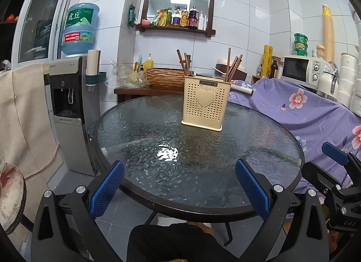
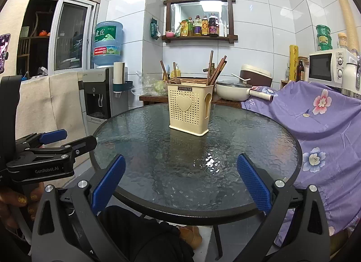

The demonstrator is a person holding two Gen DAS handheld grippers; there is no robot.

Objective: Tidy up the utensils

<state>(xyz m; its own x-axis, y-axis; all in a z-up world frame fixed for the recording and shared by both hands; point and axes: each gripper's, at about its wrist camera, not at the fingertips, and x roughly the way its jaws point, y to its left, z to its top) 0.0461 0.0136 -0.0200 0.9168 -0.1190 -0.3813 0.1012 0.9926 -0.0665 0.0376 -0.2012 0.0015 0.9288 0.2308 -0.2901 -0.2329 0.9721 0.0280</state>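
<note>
Both claws hang at the near rim of the round glass counter [image 1: 140,126], held short of the utensil holder. Left claw [image 1: 179,184]: jaws spread wide, nothing between the blue pads [image 1: 106,188]. Right claw [image 2: 180,182]: same, jaws wide apart, pads [image 2: 253,182] bare. Left claw also shows at the left edge of the right wrist view, right claw at the right edge of the left wrist view, so they sit side by side.

Utensil holder [image 1: 206,102], beige, perforated, heart on front, stands upright on the counter, toward the far side from the claws, slightly right of centre. Brown chopsticks [image 1: 232,64] stand in it in two bunches, one at each end, leaning outward. Whether anything else is inside, can't tell.

Behind the holder: wooden side table with a woven basket [image 1: 165,77]. Left of the holder: water dispenser [image 1: 67,95]. Right of it: purple floral cloth [image 1: 300,108].
</note>
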